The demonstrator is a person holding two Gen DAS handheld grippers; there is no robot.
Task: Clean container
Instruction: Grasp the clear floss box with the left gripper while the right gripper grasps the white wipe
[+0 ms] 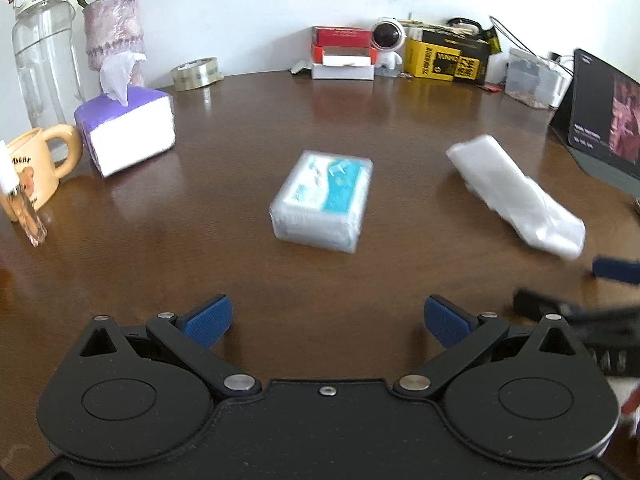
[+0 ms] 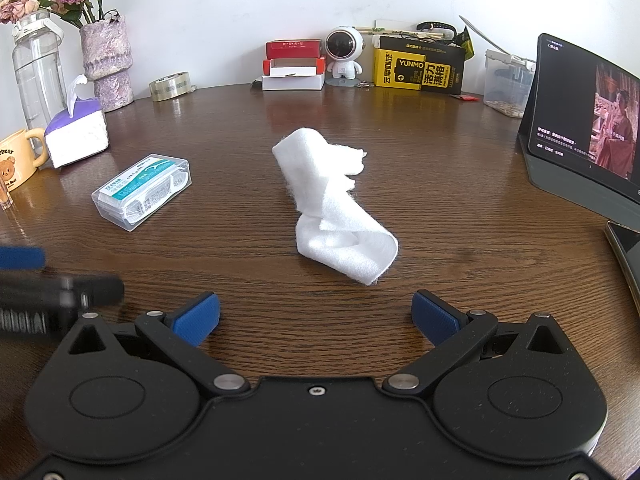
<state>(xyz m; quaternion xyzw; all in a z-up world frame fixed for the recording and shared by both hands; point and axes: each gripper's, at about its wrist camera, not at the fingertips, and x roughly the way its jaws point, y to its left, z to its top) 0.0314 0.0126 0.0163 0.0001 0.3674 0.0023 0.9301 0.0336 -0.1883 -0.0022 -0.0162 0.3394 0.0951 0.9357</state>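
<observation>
A small clear plastic container point(image 1: 322, 202) with a blue and white label lies on the brown table, straight ahead of my left gripper point(image 1: 328, 320), which is open and empty. It also shows in the right wrist view point(image 2: 142, 192), at the left. A crumpled white cloth point(image 2: 336, 204) lies ahead of my right gripper point(image 2: 316, 318), which is open and empty. The cloth shows in the left wrist view point(image 1: 516, 196) at the right. Each gripper is short of its object and touches nothing.
At the left stand a purple tissue pack point(image 2: 76, 136), a yellow mug point(image 2: 16, 160), a clear bottle point(image 2: 38, 68) and a vase point(image 2: 108, 64). Tape point(image 2: 170, 86), boxes point(image 2: 418, 66) and an astronaut figure point(image 2: 344, 52) line the back. A tablet point(image 2: 584, 124) stands at the right.
</observation>
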